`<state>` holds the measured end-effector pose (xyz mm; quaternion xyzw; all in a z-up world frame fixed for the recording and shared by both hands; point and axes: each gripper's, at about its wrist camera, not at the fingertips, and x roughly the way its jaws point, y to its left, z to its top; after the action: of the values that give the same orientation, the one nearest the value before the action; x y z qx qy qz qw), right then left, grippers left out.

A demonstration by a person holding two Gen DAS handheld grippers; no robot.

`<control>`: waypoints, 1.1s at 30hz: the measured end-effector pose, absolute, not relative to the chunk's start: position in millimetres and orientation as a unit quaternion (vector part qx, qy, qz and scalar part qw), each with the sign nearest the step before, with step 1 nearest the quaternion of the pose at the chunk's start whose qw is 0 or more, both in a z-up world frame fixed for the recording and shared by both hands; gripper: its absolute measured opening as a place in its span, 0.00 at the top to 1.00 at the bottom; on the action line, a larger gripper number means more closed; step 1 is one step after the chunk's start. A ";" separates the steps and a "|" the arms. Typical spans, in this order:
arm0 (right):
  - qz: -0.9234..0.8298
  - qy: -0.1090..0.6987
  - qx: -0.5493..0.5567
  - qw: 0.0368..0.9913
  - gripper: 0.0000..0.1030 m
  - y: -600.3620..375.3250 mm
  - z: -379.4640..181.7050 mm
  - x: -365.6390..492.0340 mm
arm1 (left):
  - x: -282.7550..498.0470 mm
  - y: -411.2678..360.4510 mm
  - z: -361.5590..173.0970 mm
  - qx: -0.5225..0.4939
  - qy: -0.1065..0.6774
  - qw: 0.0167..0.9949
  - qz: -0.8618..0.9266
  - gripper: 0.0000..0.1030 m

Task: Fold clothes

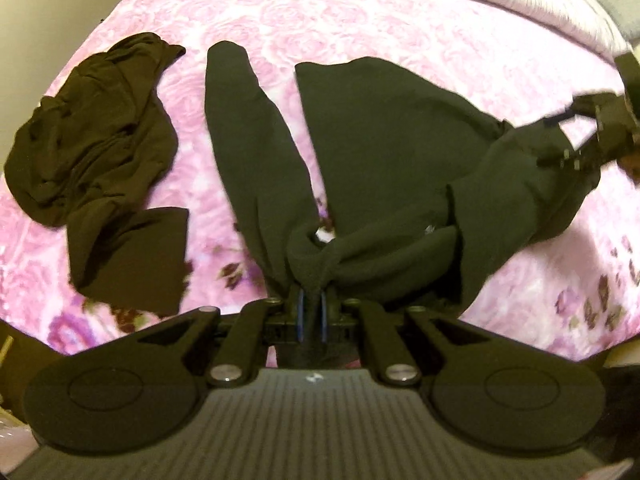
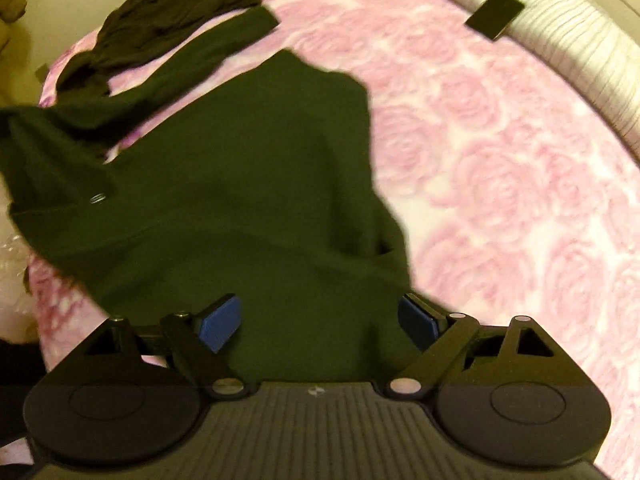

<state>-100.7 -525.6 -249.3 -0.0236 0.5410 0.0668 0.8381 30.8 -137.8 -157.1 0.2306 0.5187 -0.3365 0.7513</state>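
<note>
One bed [image 1: 400,20] with a pink rose cover carries two garments: a dark green sweater [image 1: 380,132] spread mid-bed, sleeves reaching away, and a crumpled brown garment [image 1: 92,128] beside it. Left hand-held gripper [image 1: 313,312] pinches the sweater's collar; right hand-held gripper [image 2: 320,324] stands spread over the sweater, pads clear.

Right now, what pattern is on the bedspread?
Pink roses on white bedspread; clearest in the right wrist view.

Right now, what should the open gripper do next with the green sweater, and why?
Probably close on the fabric. The right gripper is open with the green sweater between its pads, while the left gripper already pinches the collar, so both can then spread it.
</note>
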 end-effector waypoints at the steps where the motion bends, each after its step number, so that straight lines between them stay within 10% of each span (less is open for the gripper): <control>1: 0.064 0.538 -0.027 0.840 0.15 -533.0 -251.6 -98.3 | 28.9 -136.7 -156.9 0.235 0.517 0.751 -0.336 0.95; 8: 0.127 0.564 -0.070 0.813 0.26 -566.2 -286.0 -73.6 | 12.8 -139.0 -171.8 0.239 0.510 0.760 -0.324 0.95; 14: 0.143 0.585 -0.129 0.788 1.00 -553.8 -284.5 -91.5 | 6.9 -134.3 -172.8 0.239 0.506 0.763 -0.323 0.95; 28: -0.061 0.520 0.072 0.849 1.00 -570.4 -137.6 -188.2 | 55.4 -177.2 -110.9 0.204 0.429 0.776 -0.416 0.95; 33: -0.047 0.512 0.215 0.830 0.66 -532.9 -163.0 -181.4 | 31.3 -191.0 -103.4 0.189 0.446 0.726 -0.489 0.95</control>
<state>-181.4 -532.9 -163.0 0.2150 0.5117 -0.0473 0.8305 31.3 -191.0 -103.4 0.1892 0.4457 -0.4888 0.7257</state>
